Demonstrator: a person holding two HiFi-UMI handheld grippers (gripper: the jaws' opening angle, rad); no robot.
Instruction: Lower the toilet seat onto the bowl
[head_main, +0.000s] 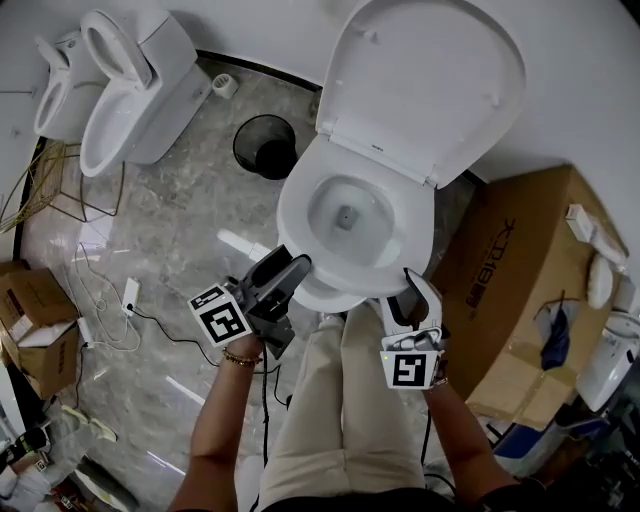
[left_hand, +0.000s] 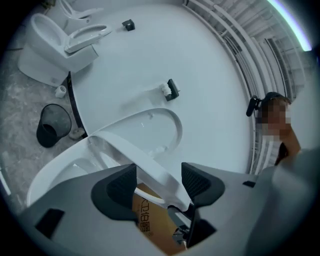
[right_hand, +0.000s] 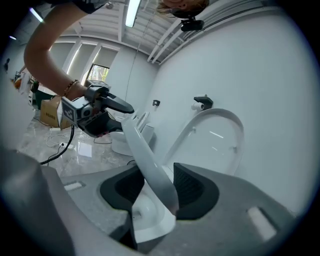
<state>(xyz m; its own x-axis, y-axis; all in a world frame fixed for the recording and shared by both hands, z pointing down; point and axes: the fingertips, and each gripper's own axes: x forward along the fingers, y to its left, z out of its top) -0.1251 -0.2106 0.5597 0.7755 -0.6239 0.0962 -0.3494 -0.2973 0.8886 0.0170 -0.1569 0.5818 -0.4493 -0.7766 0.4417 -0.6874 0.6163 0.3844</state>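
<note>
White toilet seat, black bin, brown carton — grey-veined floor.

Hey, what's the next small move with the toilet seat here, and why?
Probably ease the right gripper a little lower. Its jaws hold the toilet seat, which looks tilted, not yet flat on the bowl; the left gripper has its jaws apart around it.

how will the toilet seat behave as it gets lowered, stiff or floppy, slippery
The toilet seat looks like a stiff plastic ring, so it should probably swing down without bending. Its glossy surface may slip in the right gripper. Released early, it would likely drop onto the bowl.
</note>
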